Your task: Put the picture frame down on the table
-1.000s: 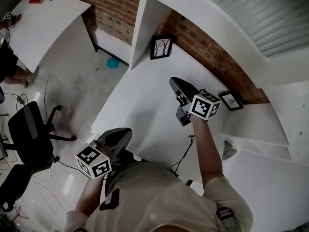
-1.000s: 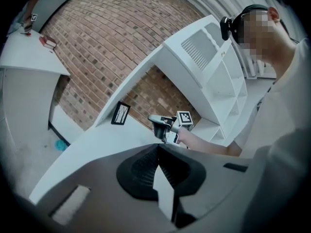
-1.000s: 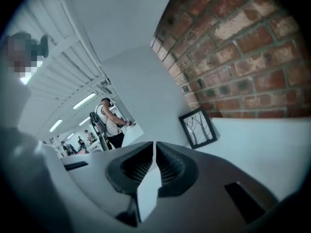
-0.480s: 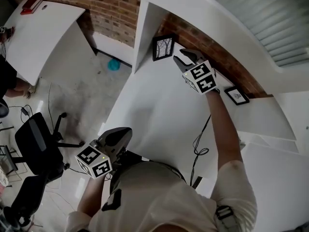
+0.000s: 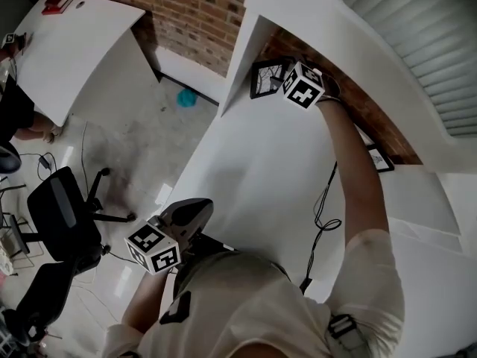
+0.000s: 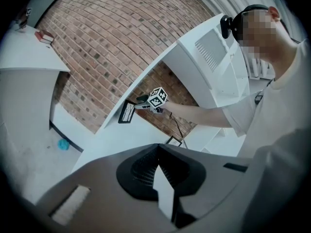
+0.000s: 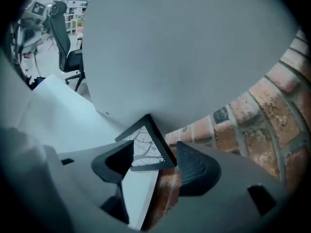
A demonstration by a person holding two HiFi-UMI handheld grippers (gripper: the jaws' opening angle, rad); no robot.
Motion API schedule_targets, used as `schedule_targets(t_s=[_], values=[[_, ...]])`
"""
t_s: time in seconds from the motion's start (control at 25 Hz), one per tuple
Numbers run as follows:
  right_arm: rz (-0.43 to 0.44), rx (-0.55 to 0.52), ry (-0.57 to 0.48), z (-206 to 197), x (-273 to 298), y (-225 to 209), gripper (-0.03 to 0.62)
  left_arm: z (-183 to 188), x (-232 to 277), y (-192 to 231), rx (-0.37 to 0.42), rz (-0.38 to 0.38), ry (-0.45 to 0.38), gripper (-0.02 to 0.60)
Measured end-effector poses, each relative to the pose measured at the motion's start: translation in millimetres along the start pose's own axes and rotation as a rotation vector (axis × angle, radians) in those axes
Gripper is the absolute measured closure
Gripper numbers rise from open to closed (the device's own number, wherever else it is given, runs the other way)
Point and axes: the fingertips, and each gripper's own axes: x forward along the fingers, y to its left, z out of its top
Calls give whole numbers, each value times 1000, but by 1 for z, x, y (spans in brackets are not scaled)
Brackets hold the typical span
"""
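The black picture frame [image 5: 264, 77] with a tree drawing stands upright at the table's far left corner, against the brick wall. My right gripper [image 5: 285, 80] reaches it from the right. In the right gripper view its jaws are open, one finger [image 7: 114, 161] in front of the glass and the other [image 7: 195, 168] on the brick side, with the picture frame's [image 7: 148, 147] lower right corner between them. I cannot tell whether they touch it. My left gripper [image 5: 195, 209] hangs shut and empty by the table's near edge. From the left gripper view the picture frame [image 6: 127, 112] and right gripper [image 6: 142, 100] show far off.
A second small frame [image 5: 380, 157] leans on the wall further right. A black cable [image 5: 322, 216] trails across the white table [image 5: 253, 162]. A white shelf [image 5: 313, 13] overhangs the frame. On the floor at left stand an office chair [image 5: 56, 215] and a teal object [image 5: 186, 97].
My right gripper has travelled from the middle of the table to the far left corner, and its jaws now straddle the picture frame's edge. The left gripper has stayed put.
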Motion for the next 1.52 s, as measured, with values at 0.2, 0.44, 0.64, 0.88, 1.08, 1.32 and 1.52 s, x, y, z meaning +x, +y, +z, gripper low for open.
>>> schedule_targets(t_s=[0.2,0.44,0.64,0.88,1.08,1.32,1.52], values=[[55,-65,69,-3,30,-11,356,0,-2,10,32,39,32,584],[108,-160,99,-1,44,-16,357,0,0,20,-21,66,20,584],[174,-131,112,-3,56,-6,363,-4,2,21,-35,78,46,584],[241,-86,162,-19,51,4,432,-6,5,20,-33,83,61,584],[288,-12,170,-24,40,13,470,-7,-1,15,-28,88,59,584],[301,-10,136,-17,19,25,516,-10,-6,13,-31,89,48,584],[324,41,141,-21,7,42,519,-6,-7,3,-13,70,31,584]])
